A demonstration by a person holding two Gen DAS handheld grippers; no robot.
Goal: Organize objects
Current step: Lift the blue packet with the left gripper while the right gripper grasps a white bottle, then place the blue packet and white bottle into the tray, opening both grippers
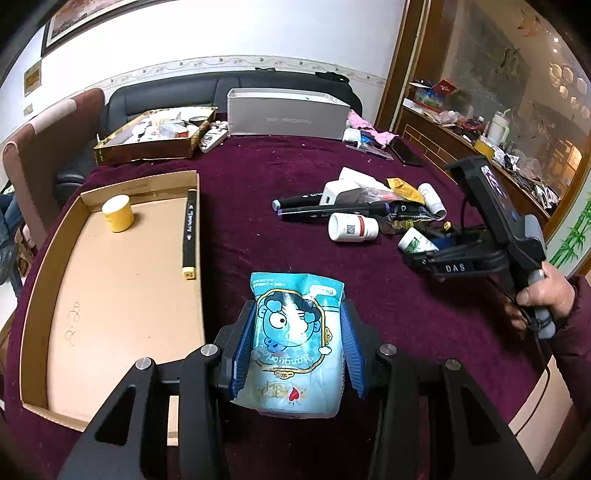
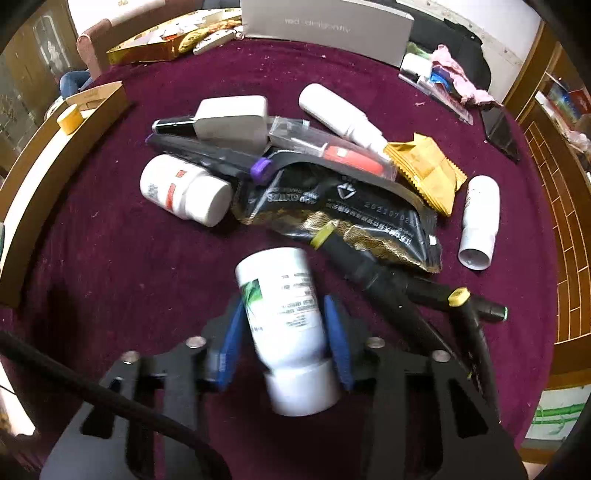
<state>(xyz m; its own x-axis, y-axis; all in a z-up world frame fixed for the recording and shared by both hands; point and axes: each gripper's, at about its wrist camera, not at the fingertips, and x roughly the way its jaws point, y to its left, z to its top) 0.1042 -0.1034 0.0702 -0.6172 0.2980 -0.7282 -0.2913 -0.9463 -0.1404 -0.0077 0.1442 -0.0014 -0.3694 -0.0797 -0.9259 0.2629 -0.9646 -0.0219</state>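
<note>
the left gripper [image 1: 295, 347] points down at a slant, its blue pads pressed against both sides of a pale blue packet [image 1: 295, 343]. the right gripper [image 2: 284, 339] tips steeply downward, its jaws closed around a white bottle [image 2: 284, 310]. a bare hand [image 1: 546, 295] in a dark red sleeve grasps the right gripper's handle.

Setting: a lived-in home room. Black leather sofa [image 1: 236, 92] against wall with floral border, framed painting [image 1: 85, 18] above, wooden display cabinet [image 1: 480, 122] cluttered with household items, maroon velvet tablecloth [image 1: 280, 206].
</note>
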